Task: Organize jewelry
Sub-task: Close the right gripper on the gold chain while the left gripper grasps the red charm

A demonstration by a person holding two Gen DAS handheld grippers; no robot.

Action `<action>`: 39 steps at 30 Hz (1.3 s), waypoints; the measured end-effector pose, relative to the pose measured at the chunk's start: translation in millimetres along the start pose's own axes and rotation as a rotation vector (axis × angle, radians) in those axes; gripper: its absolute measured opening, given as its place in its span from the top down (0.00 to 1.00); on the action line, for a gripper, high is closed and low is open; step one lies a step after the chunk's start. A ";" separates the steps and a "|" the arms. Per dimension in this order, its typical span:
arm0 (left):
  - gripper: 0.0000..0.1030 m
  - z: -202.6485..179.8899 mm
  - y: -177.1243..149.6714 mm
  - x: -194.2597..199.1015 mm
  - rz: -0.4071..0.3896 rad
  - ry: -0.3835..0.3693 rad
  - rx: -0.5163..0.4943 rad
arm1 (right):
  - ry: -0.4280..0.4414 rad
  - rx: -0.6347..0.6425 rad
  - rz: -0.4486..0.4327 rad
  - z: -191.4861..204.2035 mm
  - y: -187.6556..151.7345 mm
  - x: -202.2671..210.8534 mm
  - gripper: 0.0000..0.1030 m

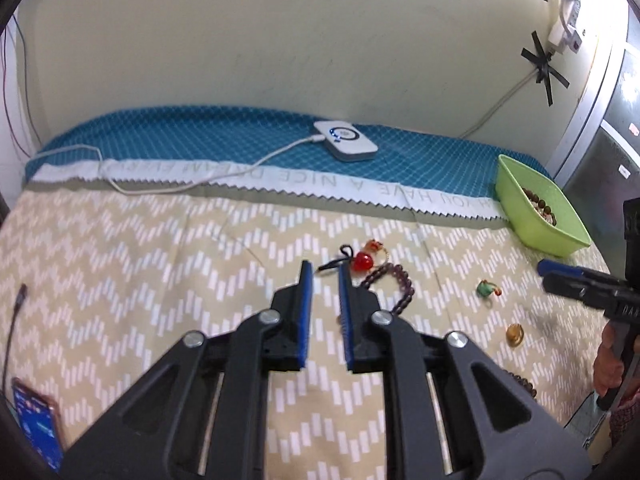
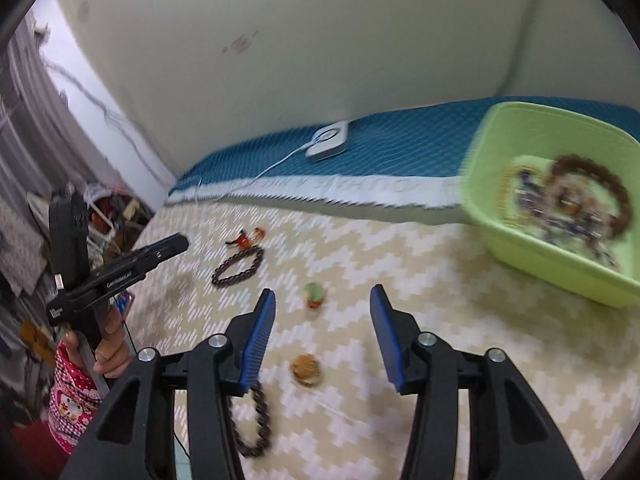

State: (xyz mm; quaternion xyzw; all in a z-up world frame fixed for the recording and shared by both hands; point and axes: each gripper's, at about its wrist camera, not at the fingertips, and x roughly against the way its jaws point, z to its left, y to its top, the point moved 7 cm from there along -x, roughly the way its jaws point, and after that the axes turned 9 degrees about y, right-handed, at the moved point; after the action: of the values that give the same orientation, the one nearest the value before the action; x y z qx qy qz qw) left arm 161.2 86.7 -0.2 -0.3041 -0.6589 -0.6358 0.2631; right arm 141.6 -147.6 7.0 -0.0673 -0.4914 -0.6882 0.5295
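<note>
Loose jewelry lies on the zigzag-patterned bed cover: a red heart pendant [image 1: 362, 261] [image 2: 242, 240], a dark bead bracelet [image 1: 394, 280] [image 2: 238, 266], a green trinket [image 1: 486, 289] [image 2: 313, 295], an amber ring [image 1: 515, 334] [image 2: 306, 368] and a second bead bracelet [image 2: 256, 428]. The green basket [image 1: 516, 200] [image 2: 480, 184] at the right holds several bead pieces. My left gripper [image 1: 324, 266] [image 2: 176, 244] hovers just short of the pendant, its jaws a narrow gap apart and empty. My right gripper [image 2: 322, 290] [image 1: 548, 272] is wide open and empty above the green trinket and amber ring.
A white charging pad [image 1: 346, 140] with its cable sits on the blue blanket by the wall. A phone [image 1: 38, 428] lies at the bed's near left edge. A person's hand [image 2: 108, 344] holds the left gripper's handle. The right wrist view is motion-blurred.
</note>
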 end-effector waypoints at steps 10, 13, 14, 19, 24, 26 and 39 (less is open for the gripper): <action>0.97 -53.5 -37.7 -20.1 0.113 -0.176 -0.179 | 0.024 0.028 0.092 46.0 42.8 -73.1 0.87; 0.97 -68.6 -53.2 8.4 0.125 -0.254 -0.272 | 0.023 0.059 0.112 54.5 50.4 -86.9 0.87; 0.97 -67.3 -50.6 16.5 0.098 -0.247 -0.283 | 0.015 0.082 0.117 56.6 52.6 -89.9 0.87; 0.93 -35.2 -1.9 11.9 -0.008 -0.111 -0.203 | -0.009 0.126 0.148 55.3 54.8 -105.3 0.87; 0.79 -22.0 18.4 -32.9 0.059 -0.080 -0.155 | -0.015 0.135 0.189 47.8 56.4 -125.3 0.87; 0.77 -15.7 20.7 -35.8 0.068 -0.123 -0.114 | -0.002 0.128 0.229 43.3 53.3 -136.7 1.00; 0.61 -36.9 8.5 -52.0 0.103 -0.102 -0.202 | 0.003 0.032 0.149 -4.7 59.0 -103.1 1.00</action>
State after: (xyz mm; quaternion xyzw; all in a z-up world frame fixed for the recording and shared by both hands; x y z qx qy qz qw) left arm 201.2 46.5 -30.5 -0.3944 -0.5878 -0.6681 0.2294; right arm 234.9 -80.3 -22.9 -0.0942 -0.4951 -0.6390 0.5811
